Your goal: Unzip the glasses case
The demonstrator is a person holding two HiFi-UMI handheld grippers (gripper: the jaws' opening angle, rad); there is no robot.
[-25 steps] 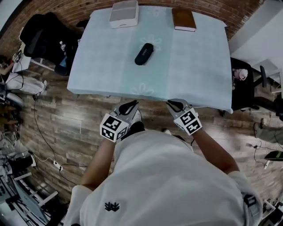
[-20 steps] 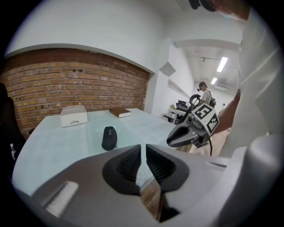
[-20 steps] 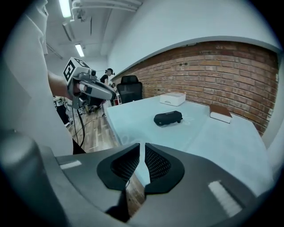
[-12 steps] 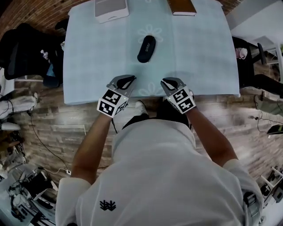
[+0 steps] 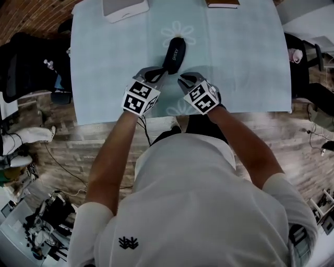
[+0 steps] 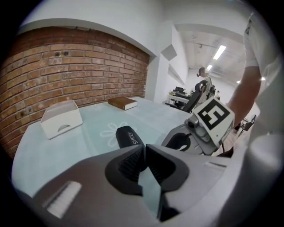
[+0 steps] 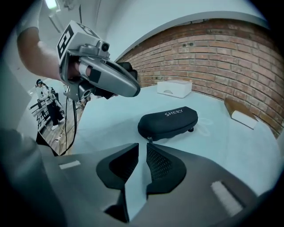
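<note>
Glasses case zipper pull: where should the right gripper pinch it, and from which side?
Likely best: pinch the small zipper pull sticking out at the glasses case's near end, with the right gripper coming low from the person's side. It points at the jaws there; the domed shell offers little purchase.

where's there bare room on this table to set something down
Bare: the left strip of the table, from the box to the near edge, and its right side below the book. Crowded: the middle front, where the left gripper and right gripper sit by the case.
</note>
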